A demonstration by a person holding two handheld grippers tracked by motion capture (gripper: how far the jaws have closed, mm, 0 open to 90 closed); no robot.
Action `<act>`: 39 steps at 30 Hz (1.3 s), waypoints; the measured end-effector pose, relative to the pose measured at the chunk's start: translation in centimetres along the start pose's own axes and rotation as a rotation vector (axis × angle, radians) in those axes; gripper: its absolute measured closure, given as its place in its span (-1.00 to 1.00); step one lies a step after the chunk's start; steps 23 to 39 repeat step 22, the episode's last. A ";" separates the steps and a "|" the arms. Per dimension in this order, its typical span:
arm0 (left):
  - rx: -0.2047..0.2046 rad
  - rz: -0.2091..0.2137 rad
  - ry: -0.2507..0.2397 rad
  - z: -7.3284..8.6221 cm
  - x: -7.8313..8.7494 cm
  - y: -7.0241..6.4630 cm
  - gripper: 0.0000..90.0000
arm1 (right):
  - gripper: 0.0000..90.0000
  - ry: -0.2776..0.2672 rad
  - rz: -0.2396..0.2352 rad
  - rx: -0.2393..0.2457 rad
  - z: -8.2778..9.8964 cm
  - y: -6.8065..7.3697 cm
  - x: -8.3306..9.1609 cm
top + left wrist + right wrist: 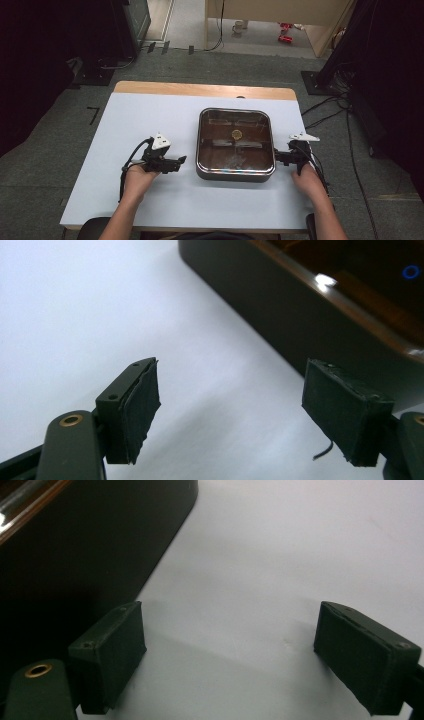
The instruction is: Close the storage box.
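The left gripper's (176, 161) fingers (135, 410) stood apart and empty, as did the right gripper's (278, 158) fingers (112, 652), each just beside a flank of the square dark pan (235, 144) under its glass lid, mid-worktop (150, 120). Nothing was grasped yet; any lifting or moving apparently remained undone.

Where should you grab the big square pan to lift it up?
Best guess: grip the pan by its two side walls, one gripper on each. It is wide, square and looks heavy, with no handle showing, so one gripper would likely tip it. The left gripper and right gripper sit open by its left and right sides, so come in sideways over the rim.
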State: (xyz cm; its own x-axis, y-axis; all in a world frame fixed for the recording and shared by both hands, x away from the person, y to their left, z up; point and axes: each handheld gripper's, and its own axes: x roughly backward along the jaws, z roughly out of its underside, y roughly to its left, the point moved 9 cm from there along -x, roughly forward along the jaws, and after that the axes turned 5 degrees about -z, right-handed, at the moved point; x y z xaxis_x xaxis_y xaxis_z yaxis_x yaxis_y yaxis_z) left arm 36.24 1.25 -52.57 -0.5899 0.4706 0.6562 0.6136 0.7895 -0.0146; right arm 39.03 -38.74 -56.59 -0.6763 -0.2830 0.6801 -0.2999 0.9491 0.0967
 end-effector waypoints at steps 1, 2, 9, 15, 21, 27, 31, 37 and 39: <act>0.018 0.006 0.003 0.3 -0.1 0.0 -0.49 | -0.72 0.000 0.000 0.000 0.0 0.0 0.0; 0.018 0.006 0.003 0.3 -0.1 0.0 -0.49 | -0.72 0.000 0.000 0.000 0.0 0.0 0.0; 0.055 0.009 0.025 2.1 -1.0 -0.6 -0.48 | -0.72 0.000 0.000 0.000 0.0 0.0 0.0; -0.003 0.004 0.026 2.9 -1.5 -1.2 -0.54 | -0.72 0.000 0.000 0.000 0.0 0.0 0.0; -0.033 -0.006 0.024 3.0 -1.7 -1.4 -0.60 | -0.72 0.000 0.000 0.000 0.0 0.0 0.0; -0.033 -0.006 0.024 3.0 -1.7 -1.4 -0.60 | -0.72 0.000 0.000 0.000 0.0 0.0 0.0; -0.033 -0.006 0.024 3.0 -1.7 -1.4 -0.60 | -0.72 0.000 0.000 0.000 0.0 0.0 0.0; -0.033 -0.006 0.024 3.0 -1.7 -1.4 -0.60 | -0.72 0.000 0.000 0.000 0.0 0.0 0.0; -0.033 -0.006 0.024 3.0 -1.7 -1.4 -0.60 | -0.72 0.000 0.000 0.000 0.0 0.0 0.0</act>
